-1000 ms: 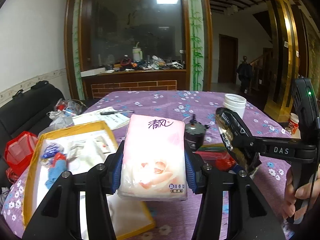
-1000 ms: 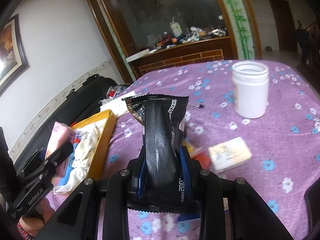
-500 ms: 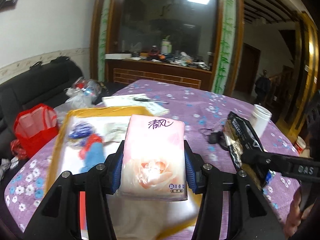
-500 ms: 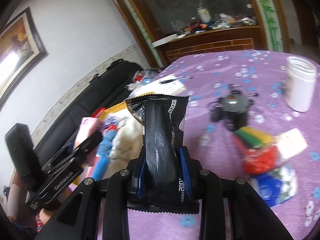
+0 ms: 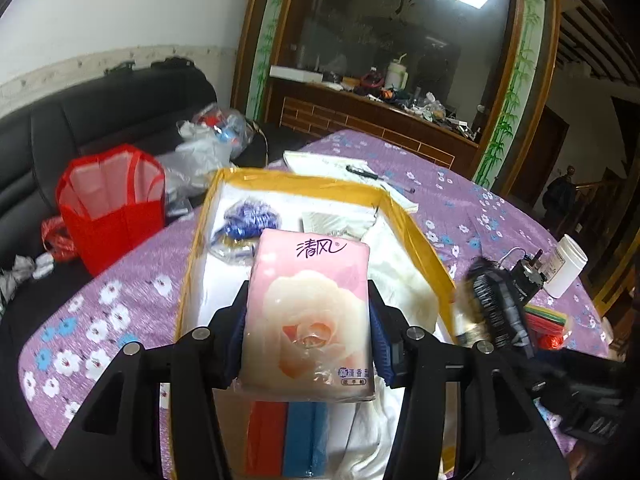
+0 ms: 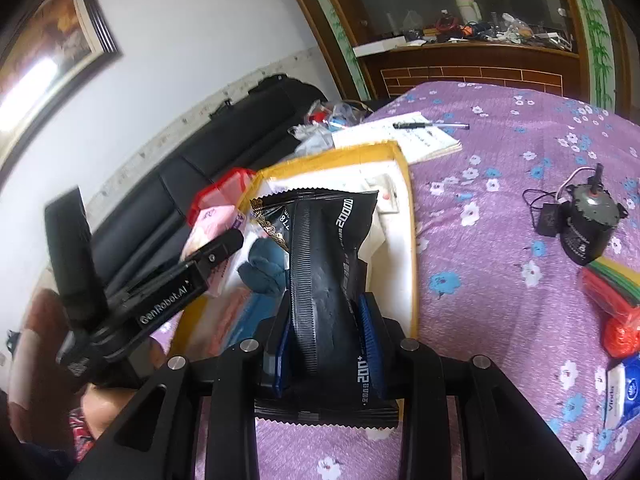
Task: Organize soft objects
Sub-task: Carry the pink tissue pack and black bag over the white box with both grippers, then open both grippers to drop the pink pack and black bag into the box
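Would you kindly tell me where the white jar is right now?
In the left wrist view the white jar stands upright at the far right on the purple tablecloth, just beyond the small motor.

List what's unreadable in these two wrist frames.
- Left wrist: black packet in the right tongs is motion-blurred; print illegible.
- Left wrist: pink tissue pack hides the box contents behind it.
- Right wrist: black packet covers the box middle.
- Right wrist: blue tissue pack cut off by the lens edge.
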Available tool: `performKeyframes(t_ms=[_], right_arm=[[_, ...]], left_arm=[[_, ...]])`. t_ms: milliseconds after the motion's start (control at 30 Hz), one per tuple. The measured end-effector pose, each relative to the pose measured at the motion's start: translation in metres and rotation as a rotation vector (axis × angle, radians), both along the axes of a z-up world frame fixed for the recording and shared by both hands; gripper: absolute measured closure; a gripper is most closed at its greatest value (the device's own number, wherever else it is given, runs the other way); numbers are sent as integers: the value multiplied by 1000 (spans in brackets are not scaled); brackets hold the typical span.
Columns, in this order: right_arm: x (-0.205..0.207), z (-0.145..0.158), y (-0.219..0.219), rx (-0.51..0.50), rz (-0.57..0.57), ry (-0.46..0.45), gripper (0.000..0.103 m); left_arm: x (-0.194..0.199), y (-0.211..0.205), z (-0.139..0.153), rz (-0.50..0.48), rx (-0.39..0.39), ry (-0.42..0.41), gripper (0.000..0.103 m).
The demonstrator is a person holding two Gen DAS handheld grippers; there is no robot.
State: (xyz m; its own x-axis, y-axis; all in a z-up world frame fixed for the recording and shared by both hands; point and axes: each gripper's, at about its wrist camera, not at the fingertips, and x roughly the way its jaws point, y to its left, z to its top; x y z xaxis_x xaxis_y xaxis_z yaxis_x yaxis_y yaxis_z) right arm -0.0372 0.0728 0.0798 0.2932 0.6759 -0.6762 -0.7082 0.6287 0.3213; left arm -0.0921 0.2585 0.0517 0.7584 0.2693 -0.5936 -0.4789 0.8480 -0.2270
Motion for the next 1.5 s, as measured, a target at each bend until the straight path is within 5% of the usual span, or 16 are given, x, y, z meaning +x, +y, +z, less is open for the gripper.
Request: performKeyframes(t_ms=[433,1000,1200,1500], right_arm=[[8,-34,24,-73,-9,65,72],[8,-34,23,-66,-9,73,68],[3,-26,22,-59,-3,45,47],[-8,-15,20,-54,9,-6,45]], left_arm=[[16,4,-15,-33,-59,63,53],[16,6,-17,-54,-78,70,51],[14,1,-11,-54,-43,65,44],[8,-2,2,-38,-14,36,39]])
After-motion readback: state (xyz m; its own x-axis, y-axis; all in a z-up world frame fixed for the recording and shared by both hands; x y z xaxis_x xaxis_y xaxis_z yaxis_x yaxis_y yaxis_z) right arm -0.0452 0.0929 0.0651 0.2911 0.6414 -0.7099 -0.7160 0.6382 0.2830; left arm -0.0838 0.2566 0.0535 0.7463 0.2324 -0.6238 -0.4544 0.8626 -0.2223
